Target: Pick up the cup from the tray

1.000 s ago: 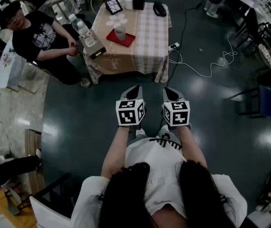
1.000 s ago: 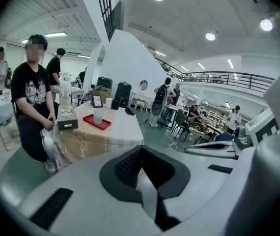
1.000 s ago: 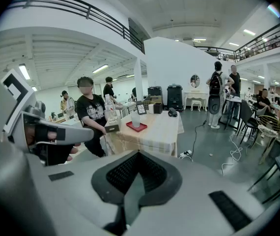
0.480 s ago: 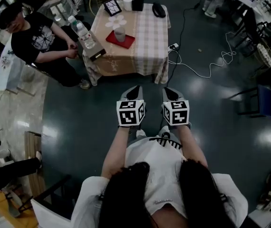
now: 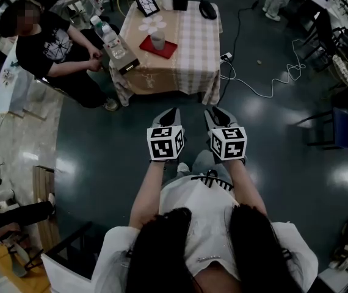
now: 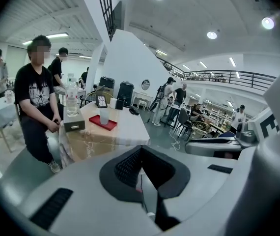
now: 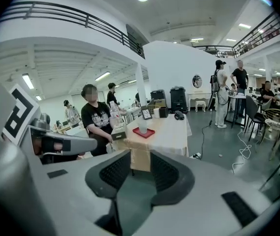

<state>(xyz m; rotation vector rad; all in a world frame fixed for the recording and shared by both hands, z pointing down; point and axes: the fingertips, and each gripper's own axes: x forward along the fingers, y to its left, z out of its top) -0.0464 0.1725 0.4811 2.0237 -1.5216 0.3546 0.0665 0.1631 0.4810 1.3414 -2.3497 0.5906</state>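
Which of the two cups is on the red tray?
The see-through cup stands on the red tray. The white cup stands off it, on the tablecloth at the far edge.

We see the cup (image 5: 157, 39) as a pale, translucent tumbler, standing upright on the tray (image 5: 168, 50). The tray is a flat red square, thin and low-rimmed, and it lies on the surface (image 5: 189, 47), which is draped in a checked tan cloth. In the head view the tray sits on the left half of that surface, turned at an angle to its edges. In the left gripper view the cup (image 6: 104, 116) rises well above the tray (image 6: 109, 125). The right gripper view shows the same cup (image 7: 143, 126) inside the edges of the tray (image 7: 149, 132).
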